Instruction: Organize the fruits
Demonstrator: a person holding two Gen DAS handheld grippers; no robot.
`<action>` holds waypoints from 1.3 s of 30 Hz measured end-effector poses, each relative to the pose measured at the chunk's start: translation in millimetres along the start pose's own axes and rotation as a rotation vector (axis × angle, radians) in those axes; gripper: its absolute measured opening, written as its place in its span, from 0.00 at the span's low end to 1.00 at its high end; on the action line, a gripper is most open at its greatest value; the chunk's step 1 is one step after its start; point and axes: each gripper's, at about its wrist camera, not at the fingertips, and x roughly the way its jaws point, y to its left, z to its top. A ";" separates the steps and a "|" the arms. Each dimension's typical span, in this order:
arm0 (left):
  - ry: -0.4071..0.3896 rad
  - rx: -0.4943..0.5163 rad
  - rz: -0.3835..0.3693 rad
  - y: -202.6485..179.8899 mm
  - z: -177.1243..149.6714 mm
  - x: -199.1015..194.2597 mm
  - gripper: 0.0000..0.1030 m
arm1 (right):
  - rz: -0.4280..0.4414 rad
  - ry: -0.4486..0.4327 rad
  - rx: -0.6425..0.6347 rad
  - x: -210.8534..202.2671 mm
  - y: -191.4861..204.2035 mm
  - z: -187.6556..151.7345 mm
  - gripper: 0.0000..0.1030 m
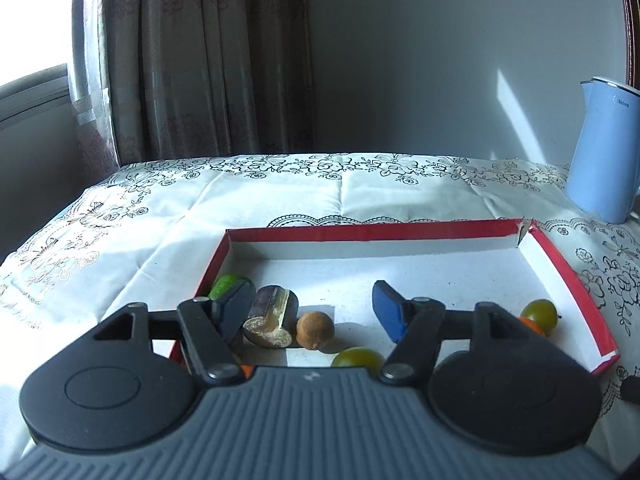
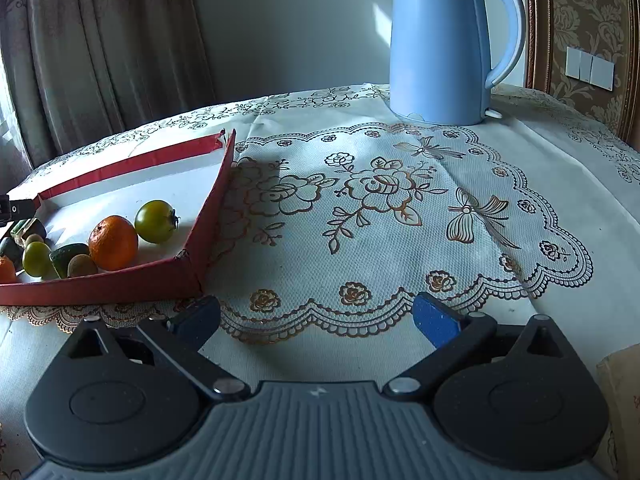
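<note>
A shallow red box [image 1: 360, 232] with a white inside lies on the tablecloth and holds several fruits. My left gripper [image 1: 312, 310] hangs open over the box's near left part. Between its fingers lie a cut brown chunk [image 1: 270, 318] close to the left finger [image 1: 234, 308], a small round brown fruit [image 1: 315, 330] and a green tomato [image 1: 357, 357]; the pads grip none of them. In the right wrist view the box [image 2: 216, 196] shows an orange [image 2: 113, 243] and a green tomato [image 2: 156, 221]. My right gripper [image 2: 316, 320] stands open over bare cloth to the right of the box.
A light blue kettle [image 2: 444, 44] stands at the back right of the table, also in the left wrist view [image 1: 600, 152]. A green fruit [image 1: 226, 285] sits behind the left finger. Curtains hang behind the table. A cardboard edge [image 2: 620, 380] shows at the right.
</note>
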 end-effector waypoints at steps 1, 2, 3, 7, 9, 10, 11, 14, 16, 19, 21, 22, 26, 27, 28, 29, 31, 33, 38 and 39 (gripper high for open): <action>-0.007 0.000 0.004 0.3 -0.4 -1.0 0.76 | 0.000 0.000 0.000 0.0 0.1 0.0 1.00; -0.008 0.001 0.005 1.4 0.0 -1.1 0.78 | 0.000 0.000 0.000 0.0 0.2 -0.1 1.00; -0.004 0.001 0.002 2.5 -0.1 -1.9 0.80 | 0.000 0.000 0.000 0.1 0.3 -0.1 1.00; 0.000 -0.014 0.006 9.2 -3.9 -11.3 0.91 | -0.001 0.001 -0.001 0.2 0.8 -0.2 1.00; -0.008 -0.020 -0.004 15.3 -8.2 -21.5 1.00 | -0.001 0.001 -0.002 0.3 0.9 -0.3 1.00; -0.012 -0.022 -0.009 18.6 -10.8 -26.6 1.00 | -0.001 0.001 -0.002 0.3 0.9 -0.3 1.00; -0.016 -0.026 -0.012 22.3 -14.1 -32.0 1.00 | -0.001 0.002 -0.003 0.4 1.1 -0.3 1.00; 0.000 -0.043 -0.015 36.2 -26.1 -48.4 1.00 | -0.008 0.005 -0.012 0.0 2.0 -0.2 1.00; 0.004 -0.052 -0.017 48.6 -39.4 -59.9 1.00 | -0.017 0.010 -0.023 0.5 3.5 -0.2 1.00; 0.005 -0.058 0.000 60.6 -57.8 -72.4 1.00 | -0.023 0.010 -0.032 -0.2 5.6 -0.2 1.00; -0.018 -0.066 -0.002 67.0 -70.0 -83.6 1.00 | -0.018 -0.021 -0.053 -5.6 9.3 -1.5 1.00; -0.042 -0.073 -0.006 69.5 -75.0 -90.4 1.00 | -0.022 -0.056 -0.073 -11.9 13.2 -3.8 1.00; -0.114 -0.058 0.001 66.5 -82.8 -108.9 1.00 | 0.055 -0.214 -0.151 -46.7 41.9 -17.0 1.00; -0.116 -0.047 0.007 63.8 -82.7 -111.1 1.00 | 0.046 -0.275 -0.193 -56.5 54.7 -21.0 1.00; -0.112 -0.032 0.014 60.3 -82.0 -112.7 1.00 | 0.031 -0.325 -0.234 -64.8 68.3 -24.1 1.00; -0.107 -0.021 0.022 57.7 -81.8 -113.3 1.00 | 0.012 -0.354 -0.263 -70.2 78.3 -26.5 1.00; -0.095 -0.002 0.049 53.0 -81.4 -113.6 1.00 | -0.053 -0.402 -0.315 -79.6 100.2 -30.3 1.00; -0.081 -0.009 0.056 52.3 -80.2 -112.4 1.00 | -0.067 -0.410 -0.349 -84.0 113.6 -32.9 1.00; -0.059 -0.041 0.039 54.6 -78.6 -111.7 1.00 | 0.016 -0.379 -0.334 -92.6 126.3 -35.1 1.00; -0.050 -0.048 0.037 55.5 -78.4 -111.0 1.00 | 0.021 -0.377 -0.330 -95.6 129.2 -38.8 1.00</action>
